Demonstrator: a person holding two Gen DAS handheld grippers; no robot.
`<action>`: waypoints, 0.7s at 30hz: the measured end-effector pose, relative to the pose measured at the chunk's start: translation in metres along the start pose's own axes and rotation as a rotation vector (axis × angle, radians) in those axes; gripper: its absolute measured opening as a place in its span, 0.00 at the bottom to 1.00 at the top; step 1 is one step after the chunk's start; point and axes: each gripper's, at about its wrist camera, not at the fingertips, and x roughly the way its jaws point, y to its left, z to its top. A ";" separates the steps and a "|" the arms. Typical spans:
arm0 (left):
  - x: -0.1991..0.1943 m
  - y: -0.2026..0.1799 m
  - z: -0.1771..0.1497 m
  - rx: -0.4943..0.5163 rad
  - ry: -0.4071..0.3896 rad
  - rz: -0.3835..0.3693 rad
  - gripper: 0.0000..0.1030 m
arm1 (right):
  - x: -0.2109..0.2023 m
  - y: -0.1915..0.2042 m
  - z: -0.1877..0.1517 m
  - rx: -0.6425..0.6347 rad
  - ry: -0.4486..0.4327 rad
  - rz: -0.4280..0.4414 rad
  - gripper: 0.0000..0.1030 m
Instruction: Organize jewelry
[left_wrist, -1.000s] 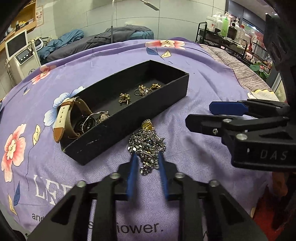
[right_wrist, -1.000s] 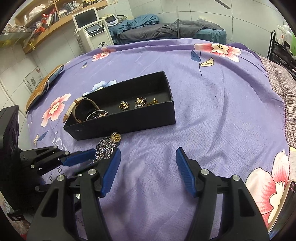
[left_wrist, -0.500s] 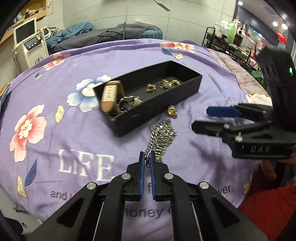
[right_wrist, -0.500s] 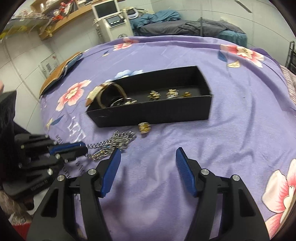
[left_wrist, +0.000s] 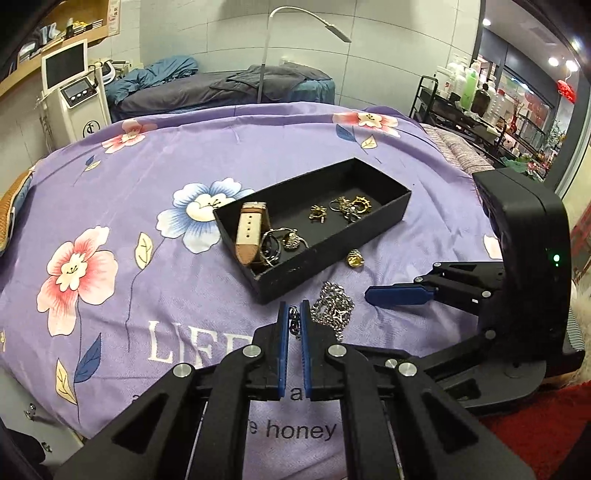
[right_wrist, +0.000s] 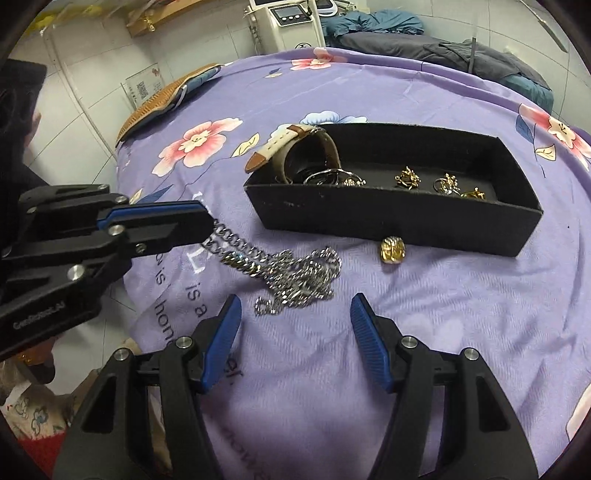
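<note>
A black tray (left_wrist: 334, 246) sits on the purple bedspread and holds a tan-strapped watch (left_wrist: 250, 228), rings and small gold pieces (left_wrist: 347, 207). A silver chain (right_wrist: 295, 275) lies heaped in front of the tray, with one end stretched out to the left. My left gripper (left_wrist: 293, 312) is shut on that end, and it also shows in the right wrist view (right_wrist: 207, 226). My right gripper (right_wrist: 295, 308) is open, just short of the heap and touching nothing. A gold ring (right_wrist: 393, 250) lies loose on the cloth by the tray's front wall (right_wrist: 388, 225).
The bedspread (left_wrist: 110, 184) drops off at the near edge close behind both grippers. A woven cushion (right_wrist: 162, 98) lies at the bed's far left. A white machine (left_wrist: 75, 92) and a shelf cart (left_wrist: 465, 107) stand beyond the bed.
My left gripper closed on the chain's end and drew back and up, pulling the chain out of its heap. The right gripper rolled and moved in toward the chain.
</note>
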 end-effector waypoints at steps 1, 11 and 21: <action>0.000 0.002 0.000 -0.006 0.002 0.001 0.06 | 0.001 0.001 0.001 0.000 0.000 -0.004 0.60; 0.004 0.002 0.002 -0.025 0.008 0.003 0.06 | 0.004 -0.005 0.003 0.006 -0.004 -0.011 0.14; -0.003 -0.007 0.007 -0.007 -0.015 -0.006 0.06 | -0.018 -0.014 -0.005 0.056 -0.026 0.000 0.14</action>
